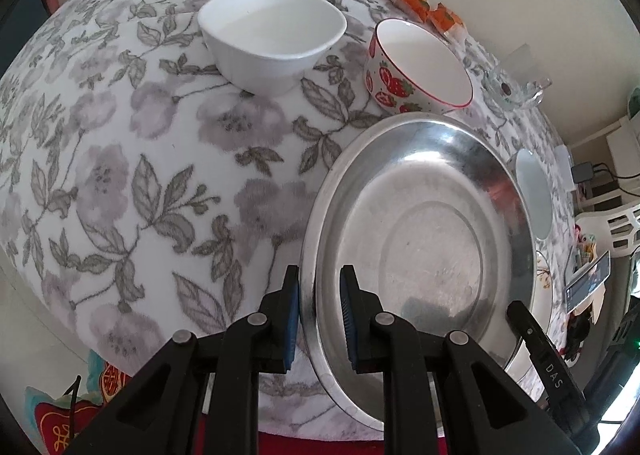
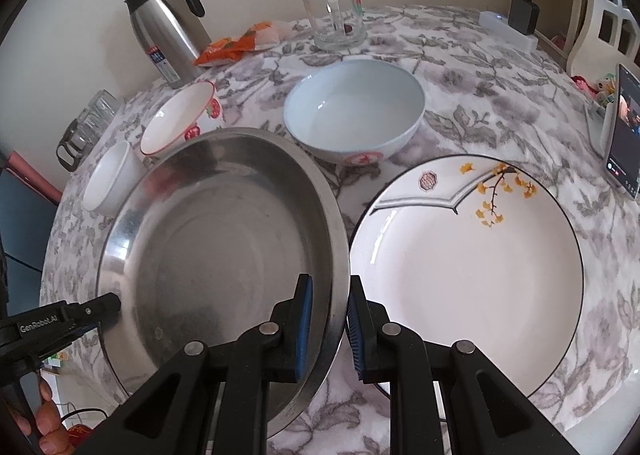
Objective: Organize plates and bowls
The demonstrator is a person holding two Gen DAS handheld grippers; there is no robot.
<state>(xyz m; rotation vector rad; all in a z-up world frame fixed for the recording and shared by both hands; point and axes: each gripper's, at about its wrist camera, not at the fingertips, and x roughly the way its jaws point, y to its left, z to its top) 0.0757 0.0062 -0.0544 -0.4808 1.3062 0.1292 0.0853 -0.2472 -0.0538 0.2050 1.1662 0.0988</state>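
Note:
A steel plate (image 1: 420, 239) (image 2: 224, 239) sits tilted above the floral tablecloth. My left gripper (image 1: 319, 315) straddles its left rim, jaws close around the rim. My right gripper (image 2: 329, 329) straddles its right rim the same way. Whether either grip is tight on the rim is unclear. A white square bowl (image 1: 276, 35) (image 2: 108, 179) and a strawberry bowl (image 1: 416, 67) (image 2: 180, 119) stand beyond the plate. A pale blue bowl (image 2: 354, 111) and a white plate with yellow flowers (image 2: 468, 271) lie to the right.
A steel thermos jug (image 2: 164, 23), an orange snack packet (image 2: 236, 45), a glass mug (image 2: 334, 11) and a glass cup (image 2: 86, 131) stand at the back of the table (image 1: 120, 175). A phone (image 2: 624, 135) leans at the right edge.

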